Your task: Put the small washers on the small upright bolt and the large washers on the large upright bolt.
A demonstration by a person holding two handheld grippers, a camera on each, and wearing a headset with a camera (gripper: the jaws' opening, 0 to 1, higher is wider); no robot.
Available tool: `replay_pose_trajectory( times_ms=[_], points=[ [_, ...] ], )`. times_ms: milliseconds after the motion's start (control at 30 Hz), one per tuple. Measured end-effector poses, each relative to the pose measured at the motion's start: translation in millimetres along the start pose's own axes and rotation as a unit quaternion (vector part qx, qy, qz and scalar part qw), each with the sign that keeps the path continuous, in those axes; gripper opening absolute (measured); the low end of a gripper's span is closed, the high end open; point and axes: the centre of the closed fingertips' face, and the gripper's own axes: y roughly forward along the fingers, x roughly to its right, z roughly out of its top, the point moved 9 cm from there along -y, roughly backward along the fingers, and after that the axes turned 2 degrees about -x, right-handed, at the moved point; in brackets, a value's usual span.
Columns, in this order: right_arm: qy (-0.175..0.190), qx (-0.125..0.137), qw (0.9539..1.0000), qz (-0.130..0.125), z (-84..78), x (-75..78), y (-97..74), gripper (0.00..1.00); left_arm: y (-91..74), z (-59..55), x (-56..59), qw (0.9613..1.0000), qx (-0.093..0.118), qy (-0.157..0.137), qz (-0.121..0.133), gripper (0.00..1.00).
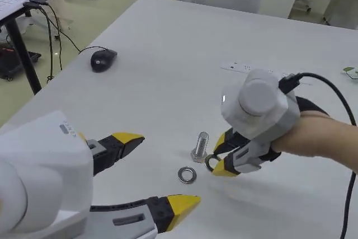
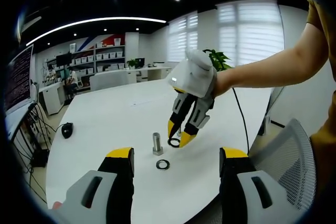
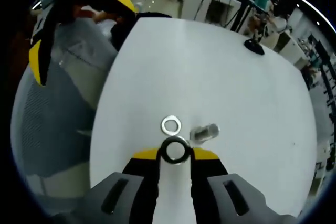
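1. Head view: the right gripper (image 1: 219,156) has its jaws clenched on the held washer (image 1: 211,163). The washer is just beside the upright bolt (image 1: 200,146) on the counter (image 1: 168,54), not over the bolt's tip. The bolt seems to stand free on its head, so a sideways nudge from the washer or a jaw could likely topple it. The left gripper (image 1: 165,169) hovers with jaws released, grasping nothing. Count: one bolt, two washers, one mouse (image 1: 103,60).

2. Left gripper view: the right gripper (image 2: 179,136) pinches the held washer (image 2: 173,142) by its rim alone. With so thin a hold, the ring may twist or drop if it catches on the threads of the bolt (image 2: 157,142). The loose washer (image 2: 163,164) lies flat near the bolt's foot, where a low pass could sweep it away. Count: one washer held, one loose, one bolt.

3. Right gripper view: the held washer (image 3: 174,150) sits between the jaws with its hole open. The loose washer (image 3: 170,126) lies just beyond it, and the bolt (image 3: 203,132) is beside that. I cannot tell whether either washer is small or large, so a mismatch with this bolt is possible. Count: two washers, one bolt, two grippers, with the left gripper (image 3: 79,30) well apart.
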Motion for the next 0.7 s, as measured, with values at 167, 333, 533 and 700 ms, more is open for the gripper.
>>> replay_pose_trajectory(
  times_ms=[167,333,533,700],
  points=[
    [-0.005,0.007,0.9997,-0.021,8.9,15.0,-15.4,0.22,0.4,-0.1,0.1,1.0,-0.001,0.001,-0.001,0.65],
    [-0.021,0.002,0.9995,-0.024,23.0,24.9,-14.6,0.22,0.6,-0.7,-0.6,1.0,-0.003,0.002,0.0,0.65],
    [-0.03,-0.004,0.9994,-0.016,27.6,34.0,-1.9,0.22,0.0,-0.6,-2.5,1.0,-0.004,-0.001,0.004,0.65],
    [-0.033,-0.02,0.9992,-0.005,23.6,40.3,9.8,0.22,0.4,-1.3,-3.8,1.0,-0.004,-0.003,0.006,0.65]
  ],
)
